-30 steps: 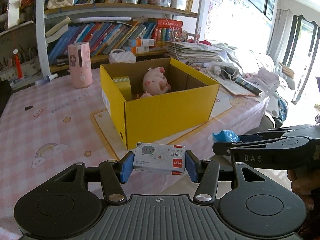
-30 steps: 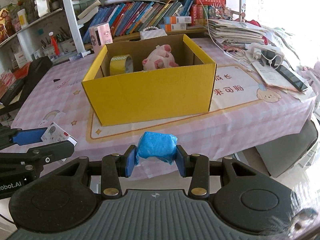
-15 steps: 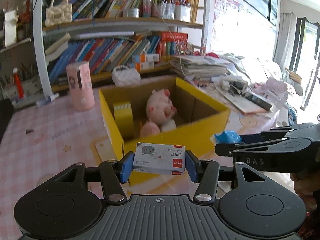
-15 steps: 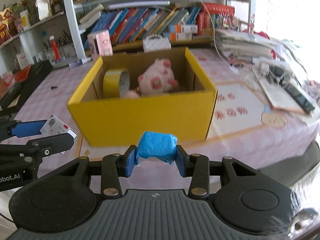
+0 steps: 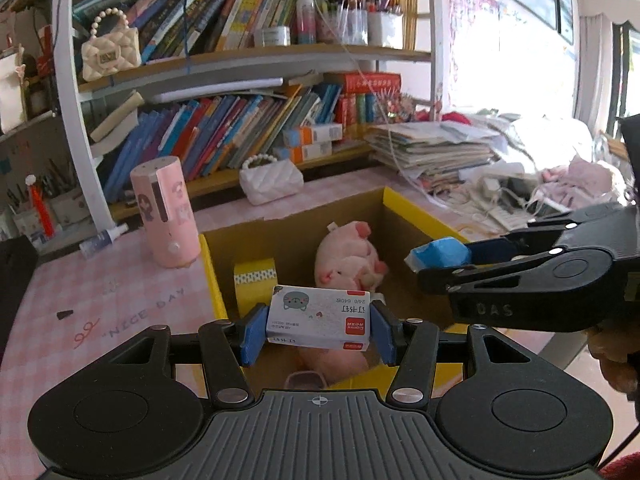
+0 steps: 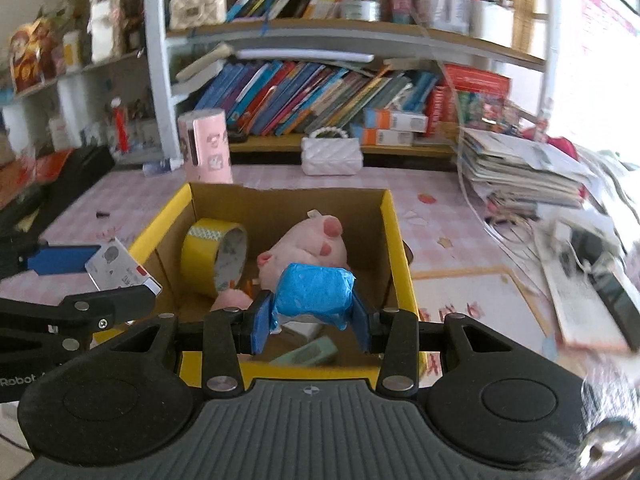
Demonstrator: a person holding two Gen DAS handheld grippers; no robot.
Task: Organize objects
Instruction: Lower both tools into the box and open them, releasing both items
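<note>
Home study room, cluttered.
Crammed bookshelves, handbags, paper stacks, pink checkered cloth on surface.

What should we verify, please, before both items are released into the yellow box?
1. Left gripper firmly holds the staple box: ok, clamped between both blue pads.
2. Right gripper firmly holds the blue packet: ok.
3. Both items over the yellow box opening: cannot tell exactly; each seems near the front edge.
4. Free floor space inside: cannot tell; the pink plush pig, yellow tape roll and smaller items fill much of it.
5. Grippers apart from each other: ok, a gap shows in both views.
</note>
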